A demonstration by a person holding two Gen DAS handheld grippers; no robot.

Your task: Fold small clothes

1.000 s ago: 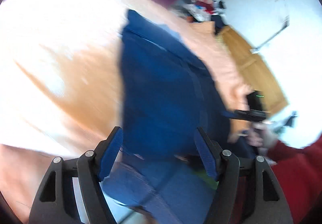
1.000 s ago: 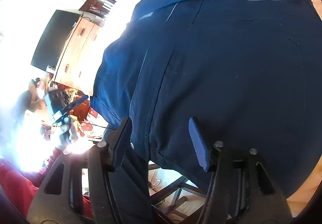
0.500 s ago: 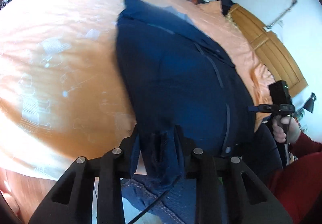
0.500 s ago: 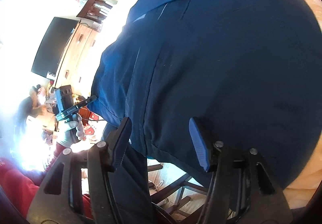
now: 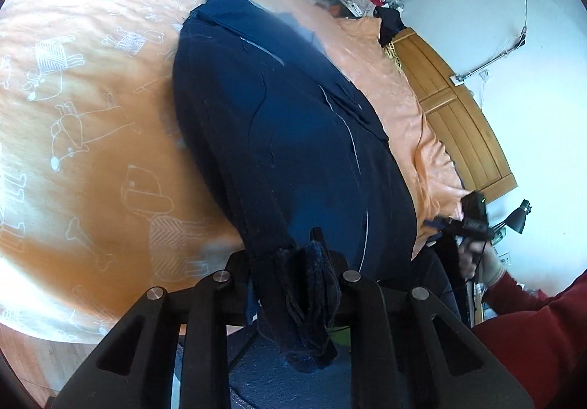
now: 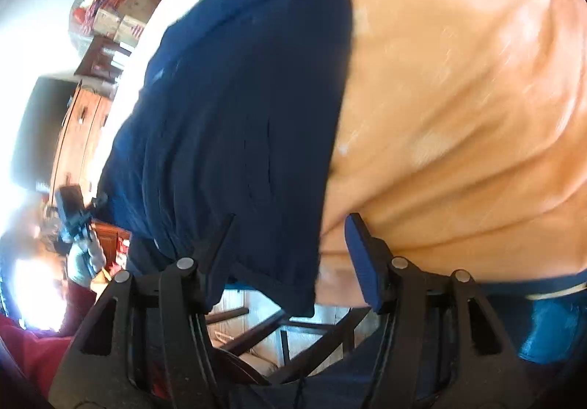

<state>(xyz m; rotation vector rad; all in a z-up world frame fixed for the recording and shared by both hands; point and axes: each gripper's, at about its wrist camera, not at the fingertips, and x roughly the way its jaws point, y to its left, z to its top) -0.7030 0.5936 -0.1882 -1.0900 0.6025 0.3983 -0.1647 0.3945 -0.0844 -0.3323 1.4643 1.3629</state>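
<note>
Orange bedsheet (image 5: 91, 159) bears navy garment (image 5: 293, 137), left claw (image 5: 293, 262) clamping its hem.

— How many garments lie on the bed?

— One: a single navy garment (image 5: 293, 137) on one orange bedsheet (image 5: 91, 122), seen also from the right wrist (image 6: 238, 122).

— And grippers?

— Two. The left gripper (image 5: 293, 273) has its two fingers pinched onto a bunched edge of the cloth; the right gripper (image 6: 290, 254) has two fingers spread, one blue pad (image 6: 361, 262) plainly showing.

— Hands?

— Two, one on each handle: the right hand (image 5: 477, 258) in the left view, the left hand (image 6: 82, 254) in the right view, each with a red sleeve (image 5: 532, 332).

— Furniture?

— One wooden headboard (image 5: 458, 122), one black desk lamp (image 5: 519, 220), one dark screen (image 6: 40, 130). The clothes heaped beyond the bed are too jumbled to count.
</note>
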